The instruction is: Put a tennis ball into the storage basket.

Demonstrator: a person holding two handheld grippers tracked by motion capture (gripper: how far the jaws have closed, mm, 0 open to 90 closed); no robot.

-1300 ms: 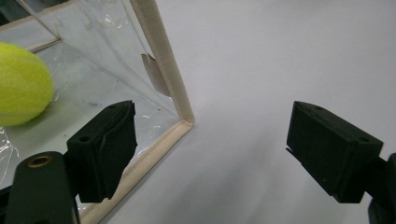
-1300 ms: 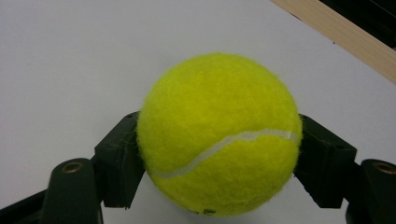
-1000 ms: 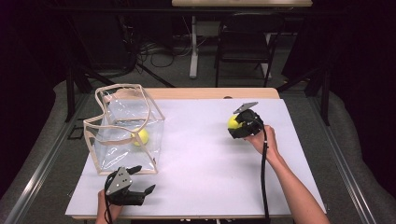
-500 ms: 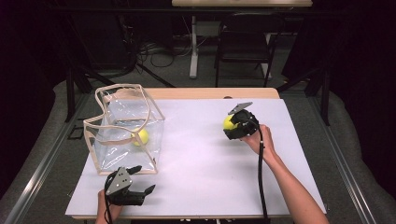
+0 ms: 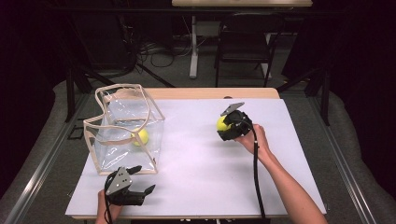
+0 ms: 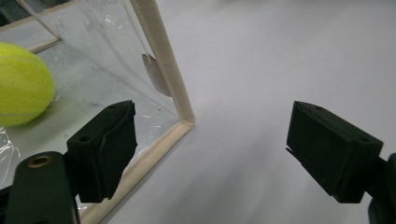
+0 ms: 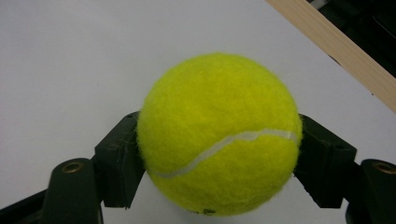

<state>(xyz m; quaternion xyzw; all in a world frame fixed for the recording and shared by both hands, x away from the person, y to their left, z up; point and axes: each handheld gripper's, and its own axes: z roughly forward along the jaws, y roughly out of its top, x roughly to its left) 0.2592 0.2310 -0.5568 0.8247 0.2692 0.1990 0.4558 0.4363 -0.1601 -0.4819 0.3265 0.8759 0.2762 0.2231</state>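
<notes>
A yellow tennis ball [image 5: 221, 124] [image 7: 219, 133] is clamped between the jaws of my right gripper [image 5: 224, 126] [image 7: 219, 161], held just above the white table top right of centre. A clear plastic bag with beige trim [image 5: 125, 128] stands open at the left, and a second tennis ball [image 5: 141, 136] [image 6: 21, 84] lies inside it. My left gripper [image 5: 142, 179] [image 6: 210, 149] rests near the front edge, just in front of the bag's near corner [image 6: 184, 123], its jaws wide apart with nothing between them.
The white sheet [image 5: 196, 163] covers a wooden table whose far edge [image 5: 210, 93] shows behind it. A black chair [image 5: 243, 42] and cables stand on the floor beyond. A cable [image 5: 256, 177] trails from the right gripper along the forearm.
The right gripper has carried its tennis ball a little to the left, toward the bag. The left gripper has stayed where it was.
</notes>
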